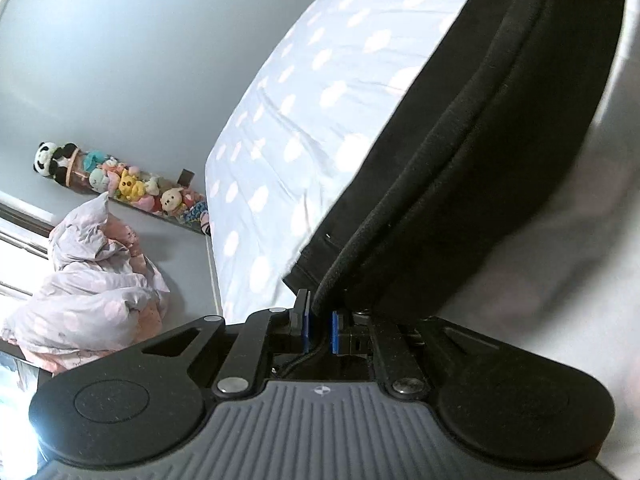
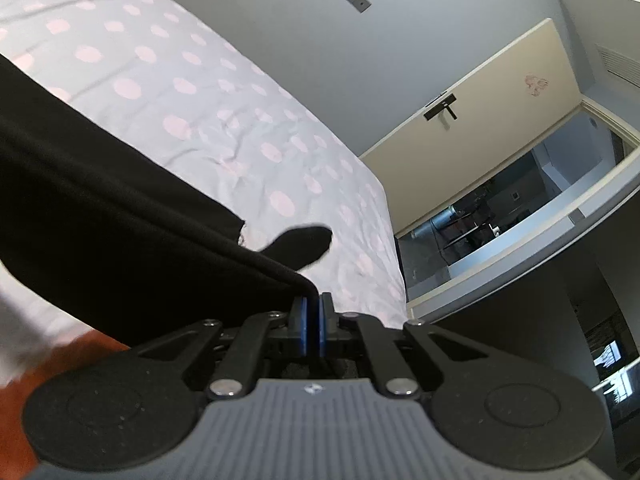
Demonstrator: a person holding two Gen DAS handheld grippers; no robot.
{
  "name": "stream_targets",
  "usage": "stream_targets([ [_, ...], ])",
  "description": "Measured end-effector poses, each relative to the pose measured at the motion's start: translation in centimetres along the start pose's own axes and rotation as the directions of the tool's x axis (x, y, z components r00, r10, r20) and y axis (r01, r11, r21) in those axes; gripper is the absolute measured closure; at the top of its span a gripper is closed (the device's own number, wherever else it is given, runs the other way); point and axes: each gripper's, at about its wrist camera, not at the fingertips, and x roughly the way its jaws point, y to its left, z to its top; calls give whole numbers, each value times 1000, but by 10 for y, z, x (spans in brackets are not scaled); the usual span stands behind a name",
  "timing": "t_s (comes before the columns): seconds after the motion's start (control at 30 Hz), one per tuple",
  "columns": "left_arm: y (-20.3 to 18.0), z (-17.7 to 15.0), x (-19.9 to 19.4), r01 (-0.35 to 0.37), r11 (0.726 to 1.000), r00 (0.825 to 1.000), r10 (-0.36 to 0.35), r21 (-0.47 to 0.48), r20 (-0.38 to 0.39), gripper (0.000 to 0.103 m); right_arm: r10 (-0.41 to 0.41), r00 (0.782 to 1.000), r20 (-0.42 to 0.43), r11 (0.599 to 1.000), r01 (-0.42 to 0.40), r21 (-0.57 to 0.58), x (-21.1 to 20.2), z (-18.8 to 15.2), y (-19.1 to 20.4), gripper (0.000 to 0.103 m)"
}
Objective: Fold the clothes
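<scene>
A: Tools first: the left tool (image 1: 318, 326) pinches a thick hem of the black garment (image 1: 460, 140); the right tool (image 2: 313, 320) is pressed together on another edge.

B: And the garment?

A: It's lifted, stretching toward 1 o'clock in the left view, over the polka-dot bed (image 1: 304, 92).

B: Which step?

A: Likely spreading it. Next, lay it flat on the bed, keeping it taut.

A home bedroom: polka-dot bed (image 1: 304, 92), plush toys (image 1: 120, 184), door (image 2: 480, 120).
</scene>
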Motion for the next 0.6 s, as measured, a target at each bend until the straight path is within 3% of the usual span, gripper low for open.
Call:
stream_targets([
  [0.3,11,61,103,48,993,988,-31,111,-148,91,62,993,-96,994,-70,-83,146,68,39,97],
  [0.6,13,85,191,148,988,964,-136,37,-229,85,82,977,-198,983,-112,-147,262,98,93,97],
])
